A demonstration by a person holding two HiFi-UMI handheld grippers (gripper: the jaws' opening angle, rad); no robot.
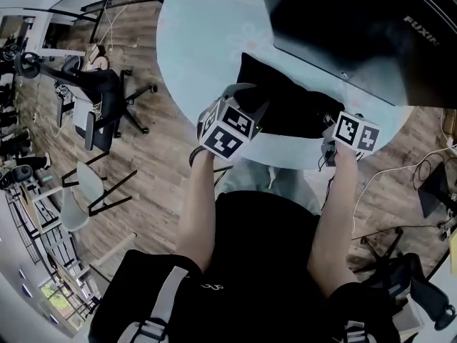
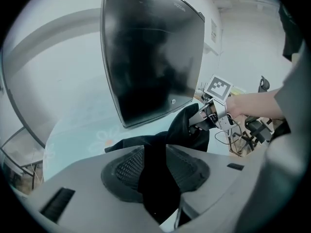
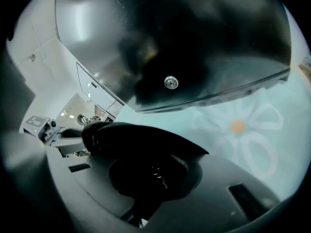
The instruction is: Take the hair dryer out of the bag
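The left gripper is holding its jaws spread. A strip of the black soft cloth bag is lying loose in the gap between them, running from deep between the jaws out past their tips. The right gripper is pinching the bag, with its jaws pressing on a bunched ridge of black cloth that is bulging out just beyond their tips. In the left gripper view, that pinched ridge is standing raised ahead of the left jaws and to their right.

The bag is resting on the pale blue round bench, spreading from one pair of jaws to the other. The hair dryer is not showing in any view, and the cloth is hiding whatever the bag is holding.

Beyond both pairs of jaws, a large glossy black panel with a grey rim is standing on the bench just behind the bag. A printed white flower with an orange centre is showing on the bench ahead and to the right of the right jaws.
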